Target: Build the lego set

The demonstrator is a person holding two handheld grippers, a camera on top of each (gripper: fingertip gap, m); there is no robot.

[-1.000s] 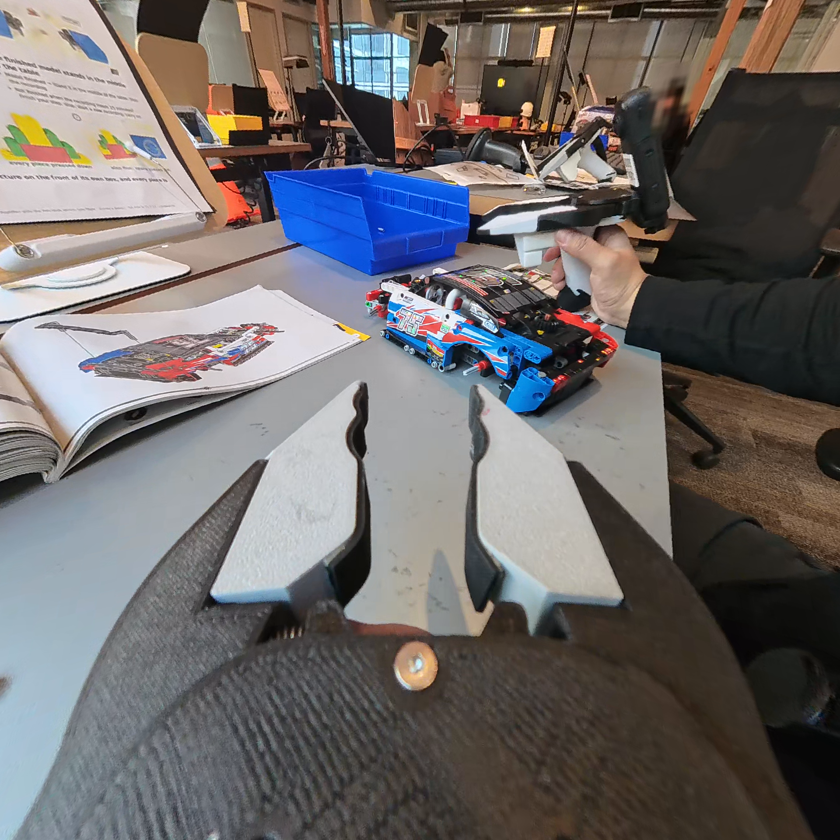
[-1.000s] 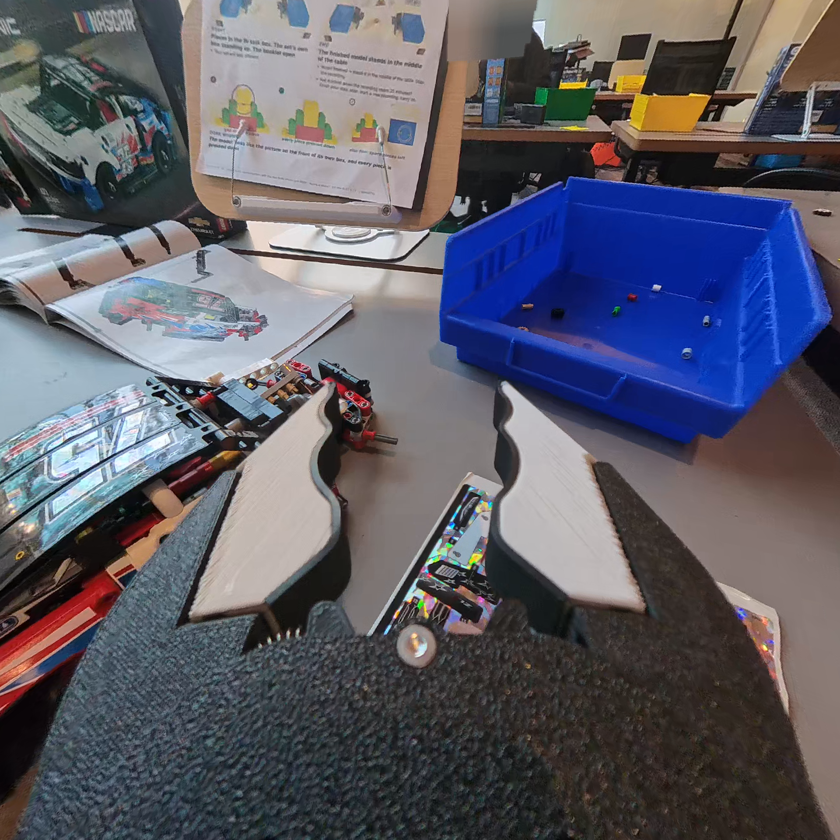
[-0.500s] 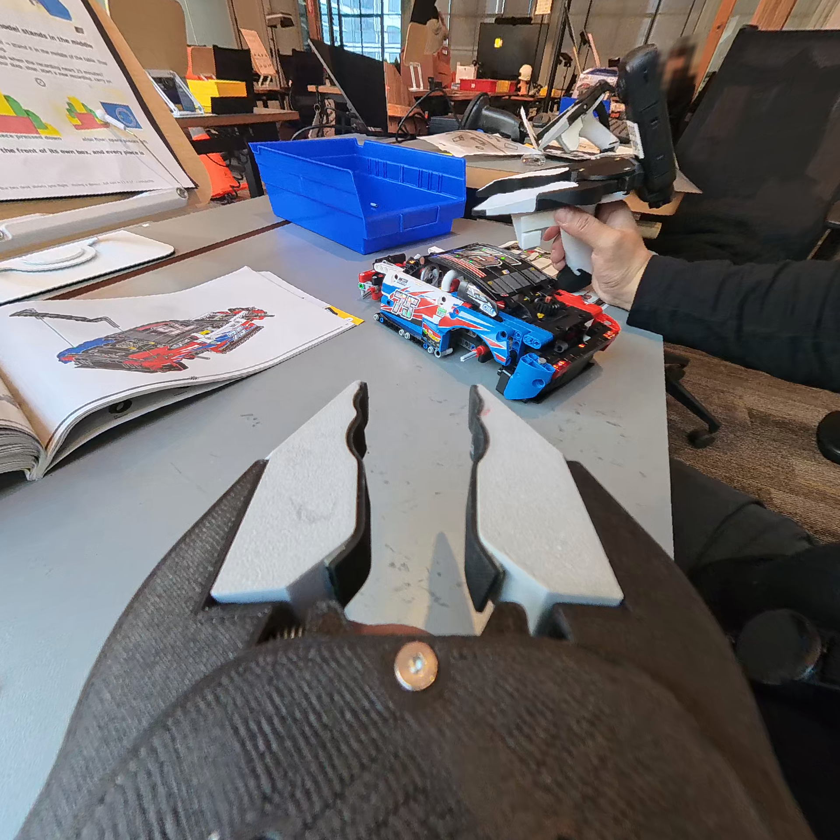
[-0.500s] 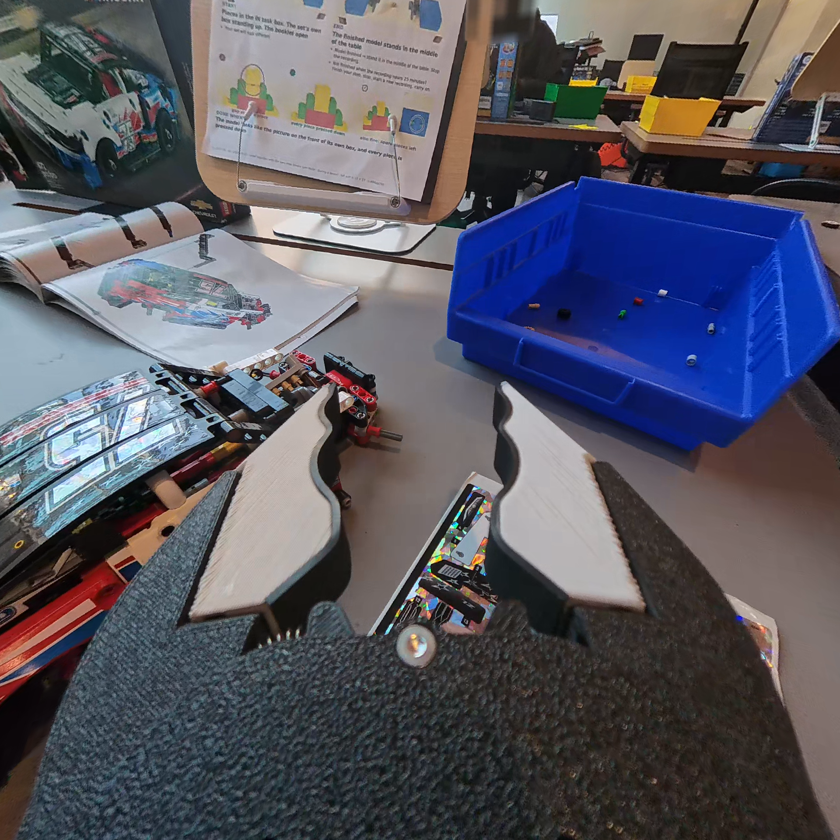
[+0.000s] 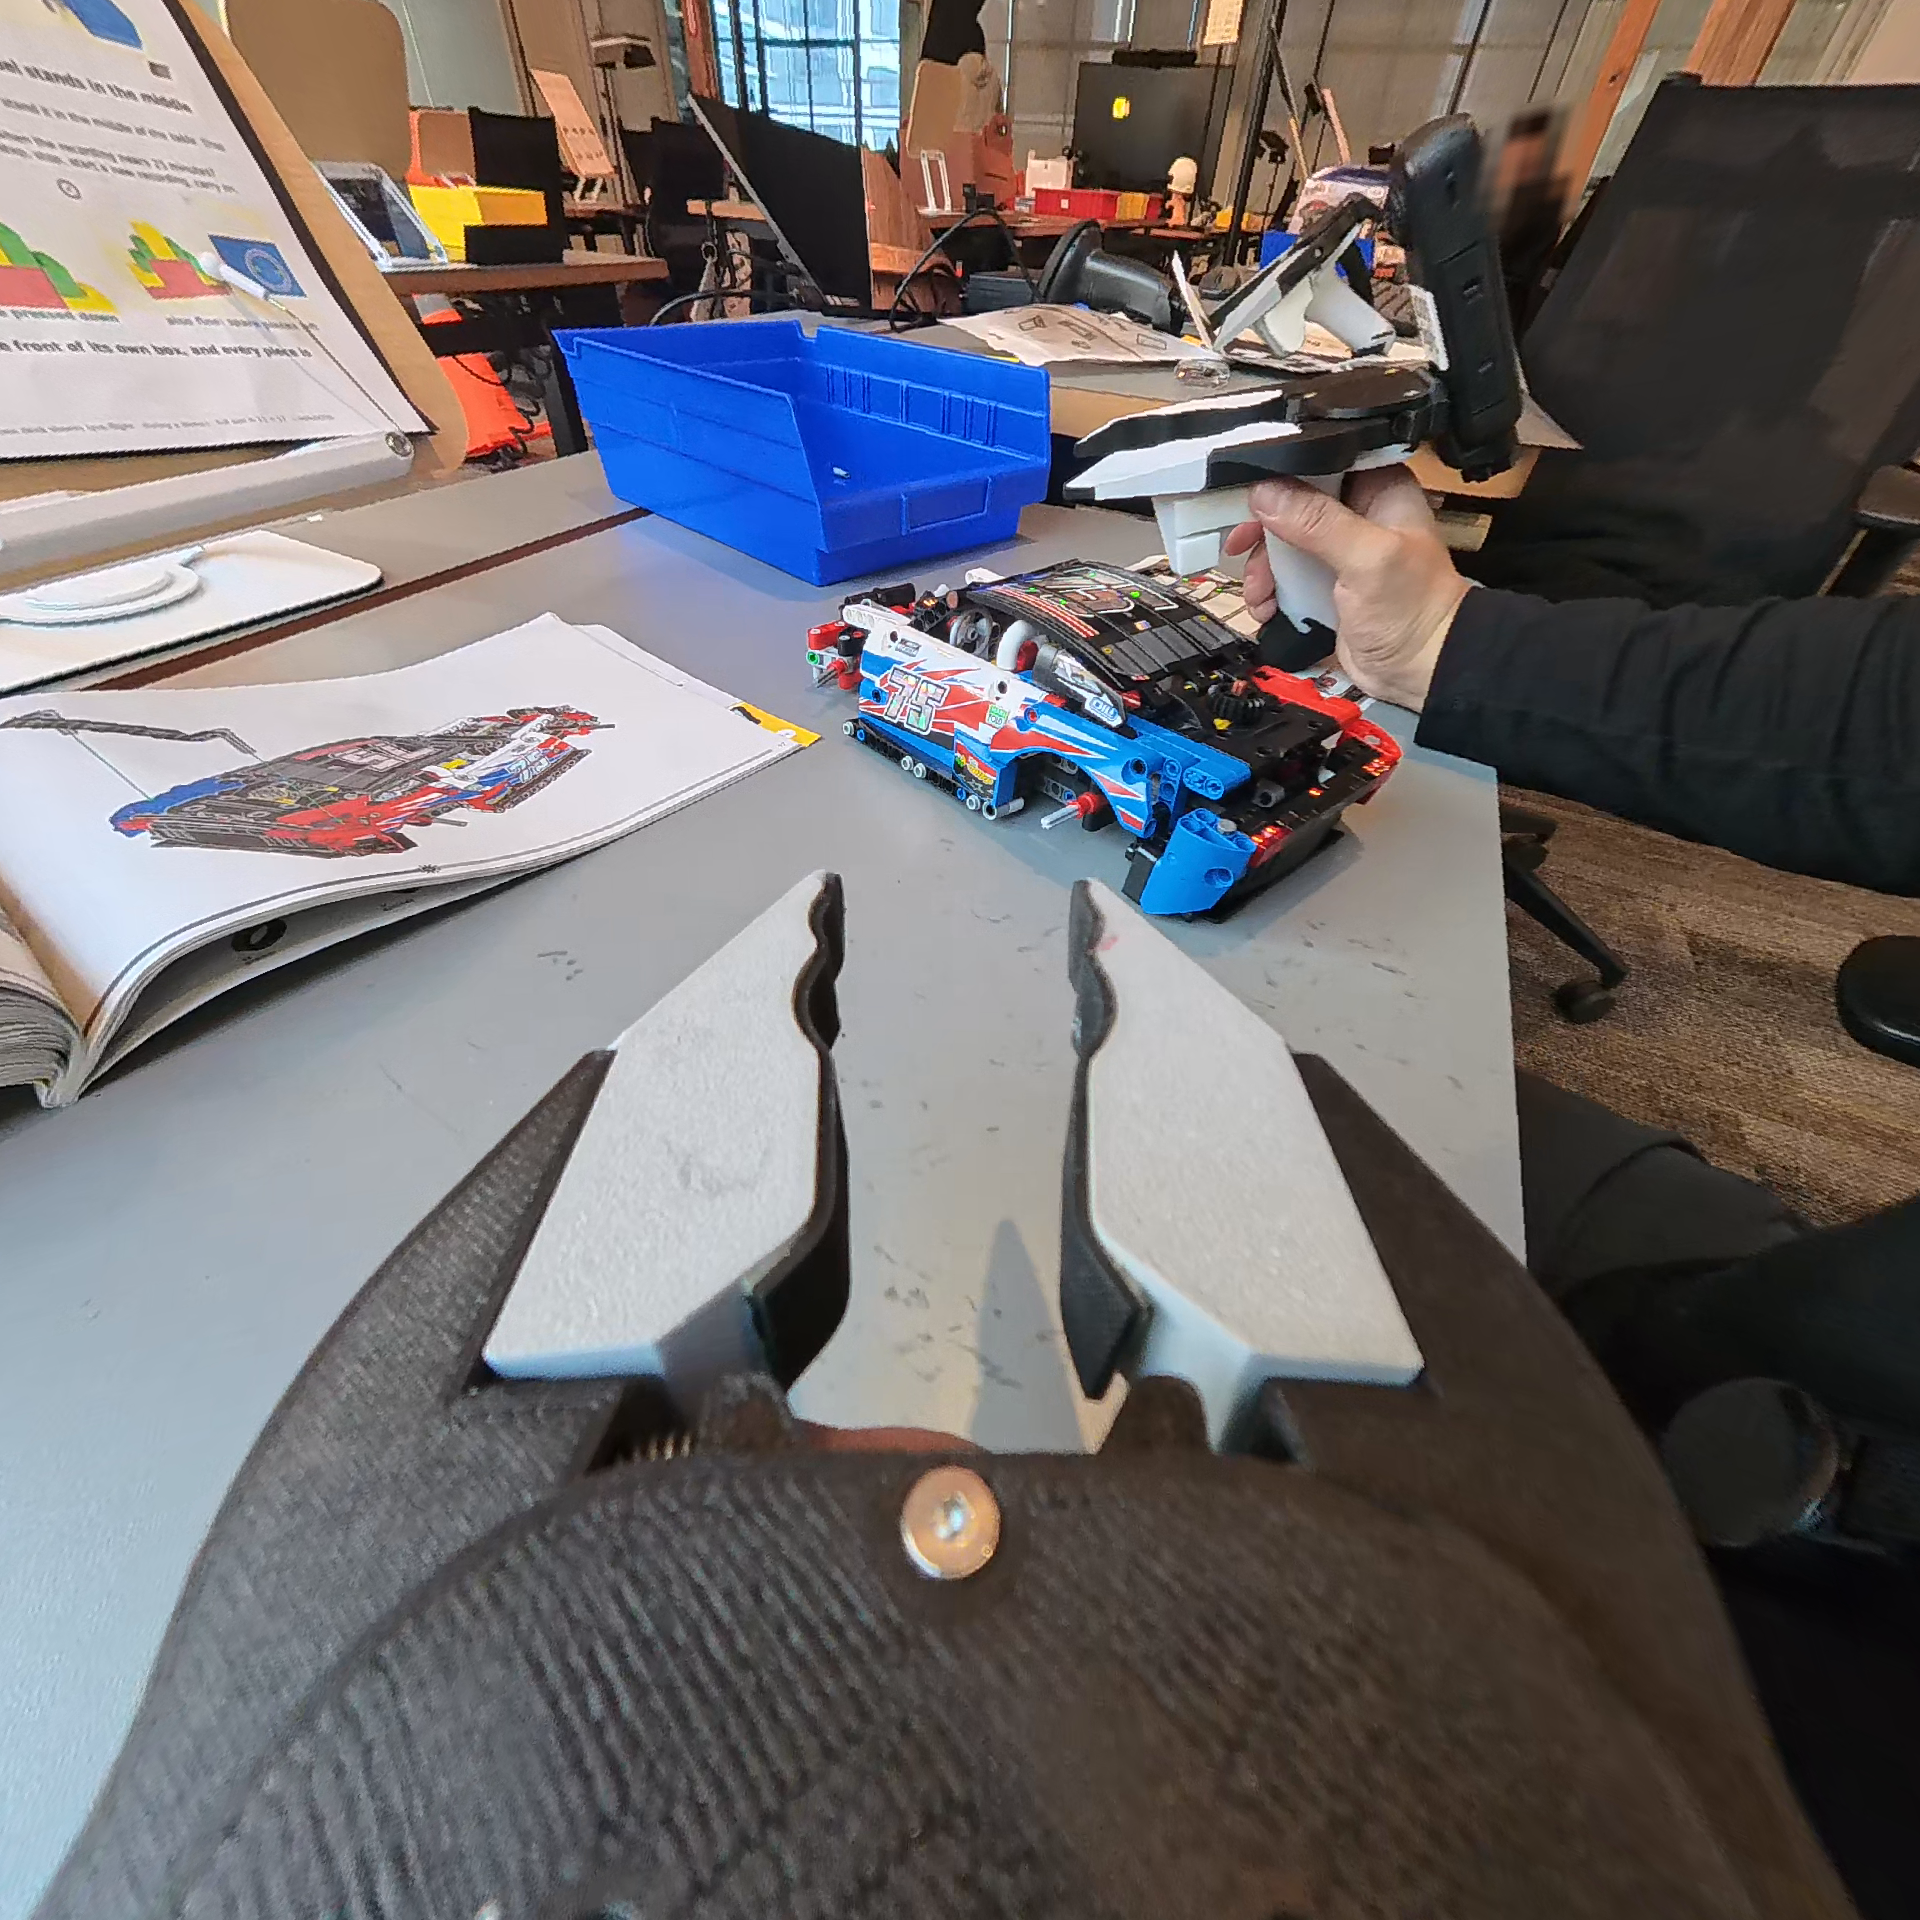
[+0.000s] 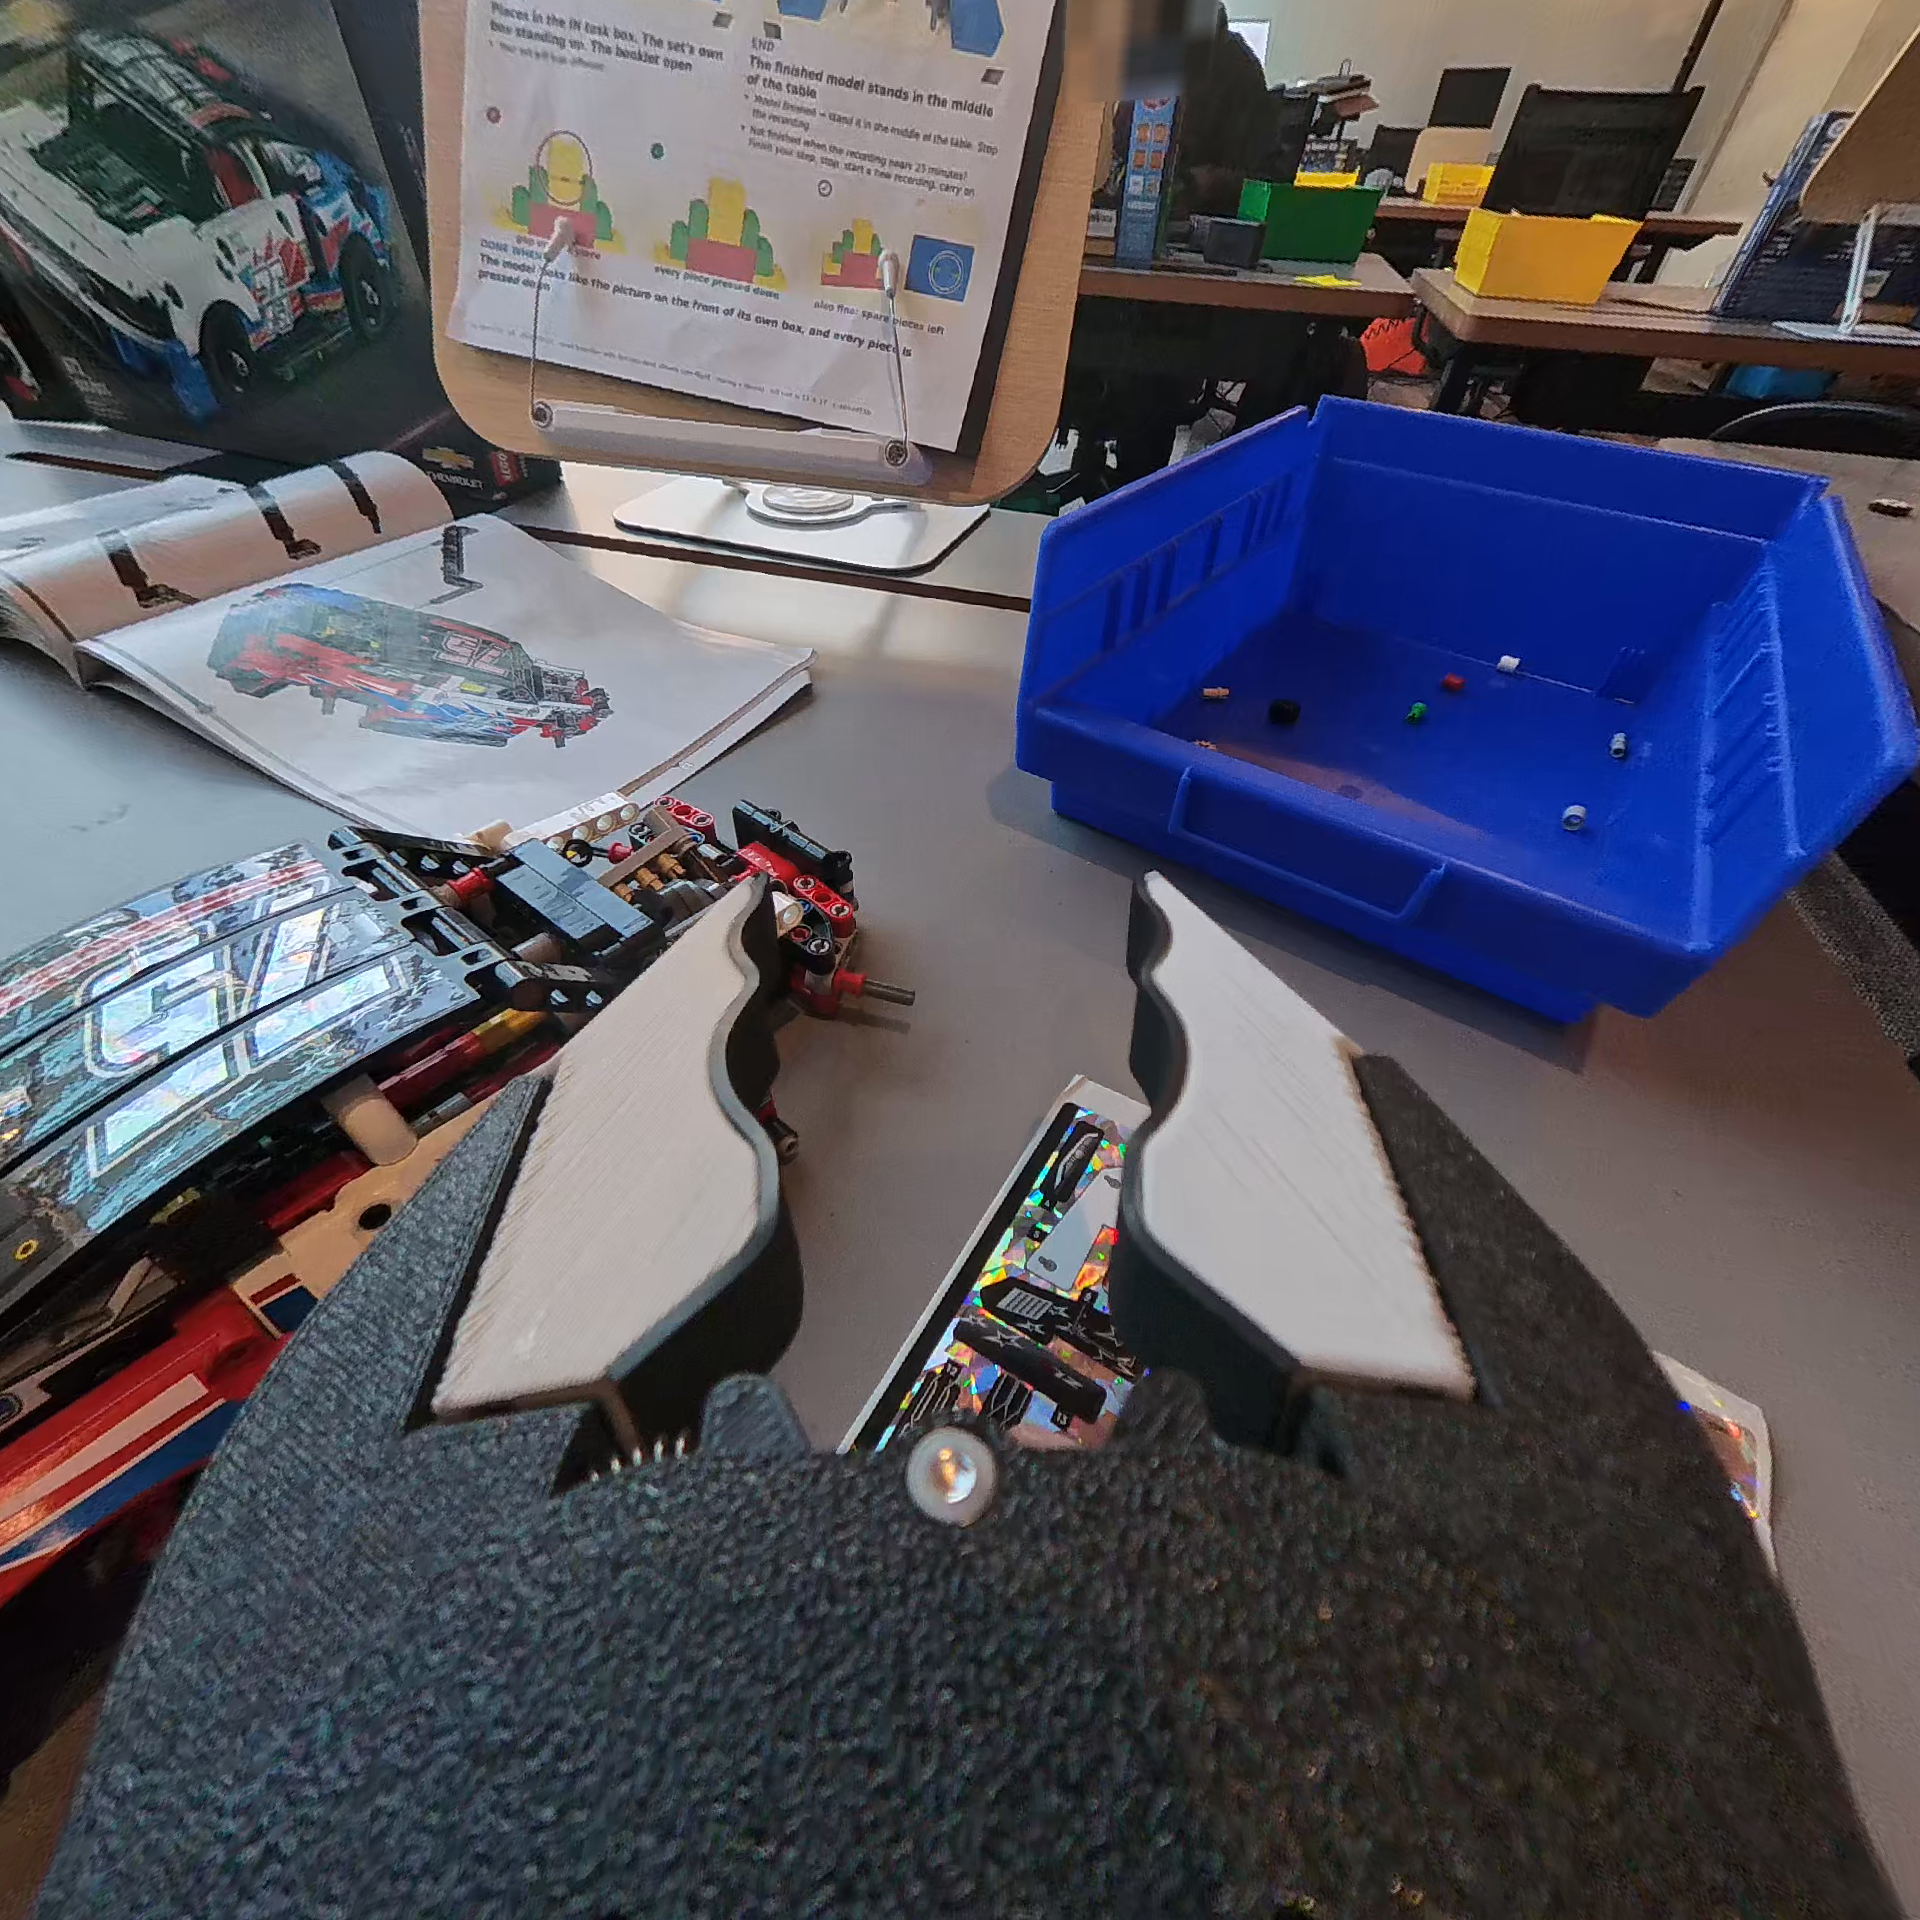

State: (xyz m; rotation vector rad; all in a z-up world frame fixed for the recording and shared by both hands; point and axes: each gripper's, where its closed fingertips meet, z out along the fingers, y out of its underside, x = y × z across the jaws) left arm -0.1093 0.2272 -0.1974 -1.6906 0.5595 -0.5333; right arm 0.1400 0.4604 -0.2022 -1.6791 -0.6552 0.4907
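Both grippers empty, jaws apart

Left gripper over bare surface, lego car ahead-right; right gripper w/ car just left, sticker sheet under it, blue bin ahead-right.

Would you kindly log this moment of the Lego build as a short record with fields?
left hand-held gripper: open, empty, above bare table
right hand-held gripper: open, empty, beside the car
lego car: on table, partly built
blue bin: a few small pieces inside
instruction booklet: open, left of car
sticker sheet: flat under right gripper
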